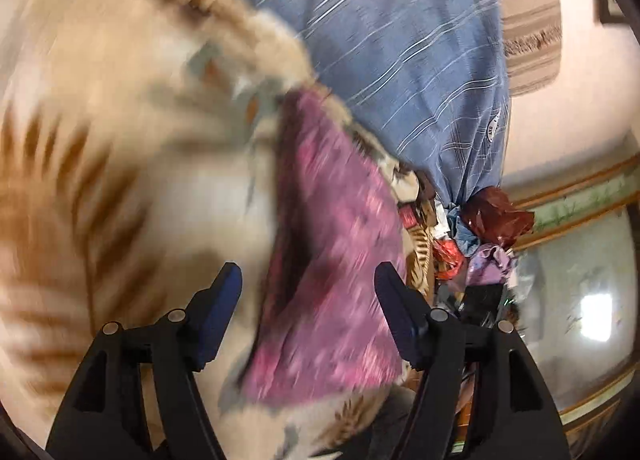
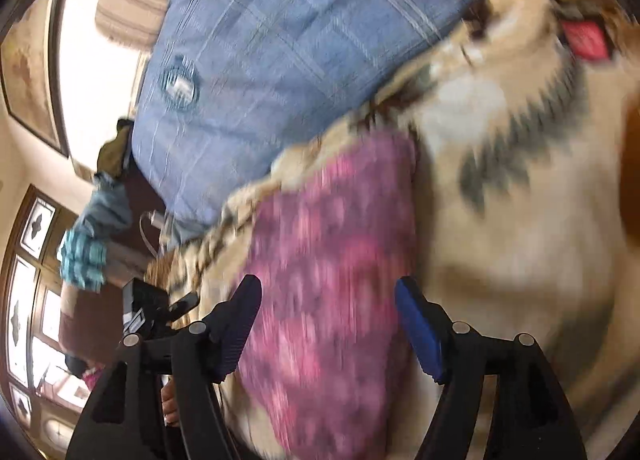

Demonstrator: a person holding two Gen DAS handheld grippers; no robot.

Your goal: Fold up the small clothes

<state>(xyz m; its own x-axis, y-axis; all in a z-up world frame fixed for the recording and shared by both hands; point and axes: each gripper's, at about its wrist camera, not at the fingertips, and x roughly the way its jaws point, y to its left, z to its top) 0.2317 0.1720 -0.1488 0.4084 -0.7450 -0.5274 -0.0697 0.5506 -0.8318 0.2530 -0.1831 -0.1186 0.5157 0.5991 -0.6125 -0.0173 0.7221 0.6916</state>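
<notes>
A small pink and purple patterned garment (image 1: 332, 272) lies on a cream and brown fleece blanket (image 1: 120, 147). Both views are blurred by motion. My left gripper (image 1: 308, 280) is open, its blue-padded fingers apart above the garment, holding nothing. In the right wrist view the same garment (image 2: 328, 280) lies below my right gripper (image 2: 328, 292), which is open and empty too. The garment looks folded into a narrow strip, though blur hides its edges.
A big blue striped pillow (image 1: 408, 51) lies beyond the garment; it also shows in the right wrist view (image 2: 272, 59). A heap of loose clothes (image 1: 480, 244) sits at the pillow's end. Teal cloth (image 2: 84, 256) and a window (image 2: 28, 300) are at left.
</notes>
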